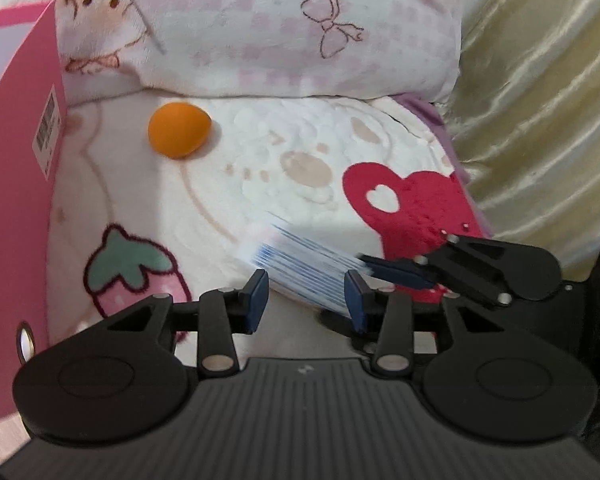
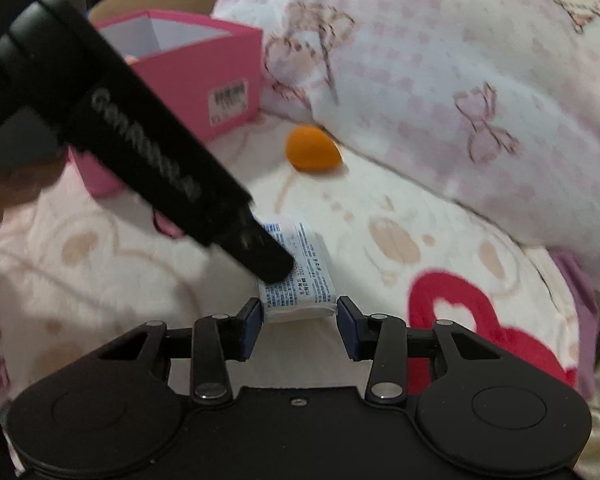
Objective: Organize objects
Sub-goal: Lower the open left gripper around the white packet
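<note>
A: Where the tissue pack (image 2: 298, 270) lies on the blanket (image 2: 400, 216), what grips it?
B: Right gripper (image 2: 298, 322) clamps its end; left gripper (image 1: 306, 300), narrow, straddles it, contact unclear.

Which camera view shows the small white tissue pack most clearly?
The right wrist view: the tissue pack lies sharp there, its blue print visible, one end hidden by the left tool. In the left wrist view the pack is only a motion-blurred smear.

We note the left hand-held gripper (image 1: 306, 298) angled downward, jaws partly apart. The right hand-held gripper (image 2: 298, 322) is likewise pitched down, jaws partly apart; its fingers (image 1: 396, 271) reach in just beside the left one's tips.
</note>
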`<state>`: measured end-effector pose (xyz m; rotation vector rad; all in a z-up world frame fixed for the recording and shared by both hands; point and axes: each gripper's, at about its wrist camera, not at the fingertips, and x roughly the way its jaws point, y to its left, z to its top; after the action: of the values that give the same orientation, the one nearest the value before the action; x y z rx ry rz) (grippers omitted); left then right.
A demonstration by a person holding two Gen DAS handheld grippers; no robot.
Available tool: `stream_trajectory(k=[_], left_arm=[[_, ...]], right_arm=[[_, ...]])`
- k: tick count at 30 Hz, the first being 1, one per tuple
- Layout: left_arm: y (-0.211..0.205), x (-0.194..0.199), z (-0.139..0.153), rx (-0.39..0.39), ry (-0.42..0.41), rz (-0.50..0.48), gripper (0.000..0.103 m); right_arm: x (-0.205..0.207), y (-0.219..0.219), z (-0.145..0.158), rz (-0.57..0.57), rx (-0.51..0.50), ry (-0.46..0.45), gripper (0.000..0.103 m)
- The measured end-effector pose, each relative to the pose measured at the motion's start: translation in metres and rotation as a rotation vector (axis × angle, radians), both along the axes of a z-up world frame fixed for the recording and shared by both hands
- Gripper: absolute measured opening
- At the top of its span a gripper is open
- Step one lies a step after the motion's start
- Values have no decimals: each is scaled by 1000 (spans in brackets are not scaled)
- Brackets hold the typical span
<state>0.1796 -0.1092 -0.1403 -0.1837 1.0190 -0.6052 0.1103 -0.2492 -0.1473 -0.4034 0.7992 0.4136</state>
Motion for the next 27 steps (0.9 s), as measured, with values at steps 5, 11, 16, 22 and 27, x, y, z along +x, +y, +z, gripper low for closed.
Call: stream_trajectory(k=[5, 11, 16, 22, 27], left_arm=[[-1, 11, -11, 59, -45, 59, 42], [-4, 19, -19, 0, -42, 69, 42], [-14, 20, -28, -67, 2, 38, 37], [-13, 20, -36, -93, 32, 61, 35], [-17, 19, -33, -45, 114, 67, 30]], right_arm=[[4, -26, -5, -144, 31, 26, 46], [6, -40, -5, -266, 132, 59, 55], [7, -46, -5, -313, 304, 116, 55], [13, -46, -1, -373, 417, 166, 62], [18, -40, -5, -377, 394, 188, 68]])
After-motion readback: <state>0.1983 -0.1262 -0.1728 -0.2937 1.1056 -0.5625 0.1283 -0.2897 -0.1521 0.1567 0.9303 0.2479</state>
